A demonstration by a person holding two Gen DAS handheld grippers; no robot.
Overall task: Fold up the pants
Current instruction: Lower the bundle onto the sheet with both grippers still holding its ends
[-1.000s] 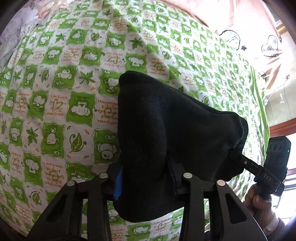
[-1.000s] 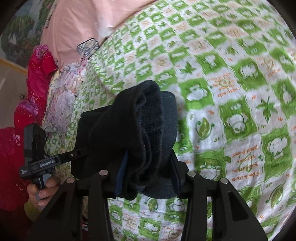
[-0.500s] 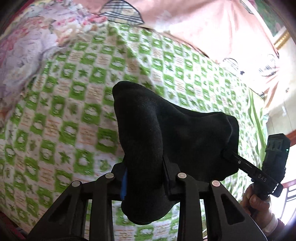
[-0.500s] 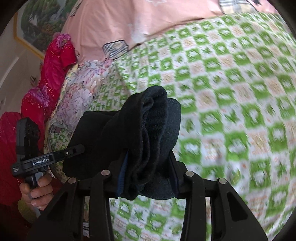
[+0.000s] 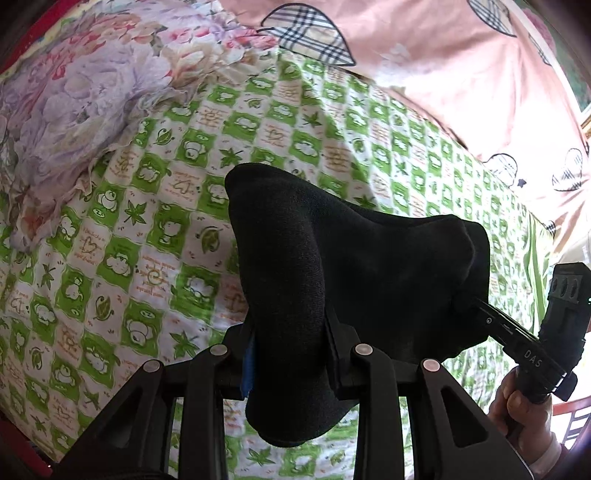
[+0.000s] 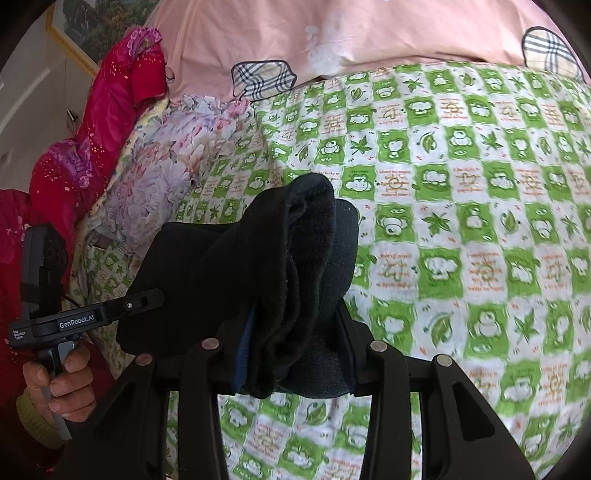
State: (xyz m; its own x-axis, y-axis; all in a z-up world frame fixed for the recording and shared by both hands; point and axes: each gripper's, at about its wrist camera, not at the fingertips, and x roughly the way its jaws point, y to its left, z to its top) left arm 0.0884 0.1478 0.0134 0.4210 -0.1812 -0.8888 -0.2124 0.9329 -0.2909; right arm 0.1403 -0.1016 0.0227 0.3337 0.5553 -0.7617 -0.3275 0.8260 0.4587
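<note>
The black pants [image 5: 362, 273] are folded into a thick bundle and hang in the air above the bed, stretched between both grippers. My left gripper [image 5: 290, 354] is shut on one end of the bundle. My right gripper [image 6: 295, 354] is shut on the other end, where several stacked layers of the pants [image 6: 288, 266] show. The right gripper also shows at the far right of the left wrist view [image 5: 532, 350]. The left gripper also shows at the left of the right wrist view [image 6: 85, 317]. The fingertips are hidden by the cloth.
A green and white checked bedsheet [image 5: 147, 229] covers the bed below. A floral quilt [image 5: 74, 96] lies at the left, a pink pillow [image 6: 369, 33] at the head, and red bedding [image 6: 110, 110] beyond the quilt.
Both grippers have lifted the folded pants and tilted up toward the head of the bed. The pillow and floral quilt have come into view. Both grips are unchanged.
</note>
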